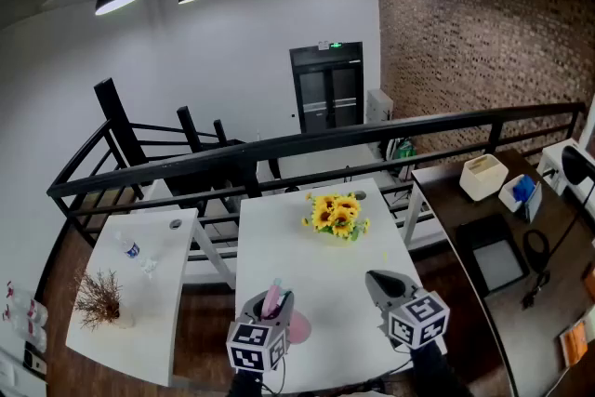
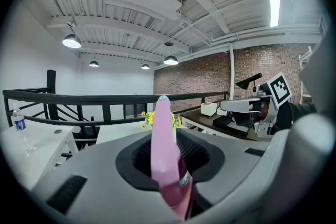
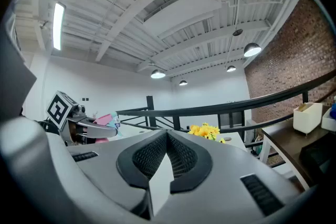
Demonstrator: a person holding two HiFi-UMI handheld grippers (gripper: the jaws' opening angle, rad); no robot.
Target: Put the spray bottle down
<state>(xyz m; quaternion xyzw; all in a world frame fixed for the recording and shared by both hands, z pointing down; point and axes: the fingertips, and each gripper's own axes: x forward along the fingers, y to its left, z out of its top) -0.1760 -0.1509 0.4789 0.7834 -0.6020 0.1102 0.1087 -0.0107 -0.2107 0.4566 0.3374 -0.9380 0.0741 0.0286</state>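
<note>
My left gripper (image 1: 271,300) is shut on the pink spray bottle (image 1: 296,326) over the near edge of the white table (image 1: 321,270). In the left gripper view the bottle's pink top (image 2: 164,150) stands upright between the two pads, which press on it from both sides. Whether the bottle's base touches the table I cannot tell. My right gripper (image 1: 379,280) hovers to the right over the same table, its jaws shut and empty (image 3: 167,136). From the right gripper view, the left gripper (image 3: 97,131) with the pink bottle (image 3: 106,119) shows at the left.
A bunch of yellow flowers (image 1: 337,215) stands at the table's far end. A second white table (image 1: 153,311) at the left carries a water bottle (image 1: 131,249) and a dried plant (image 1: 99,298). A black railing (image 1: 279,152) runs behind. A dark desk (image 1: 469,209) with a white box (image 1: 483,177) lies right.
</note>
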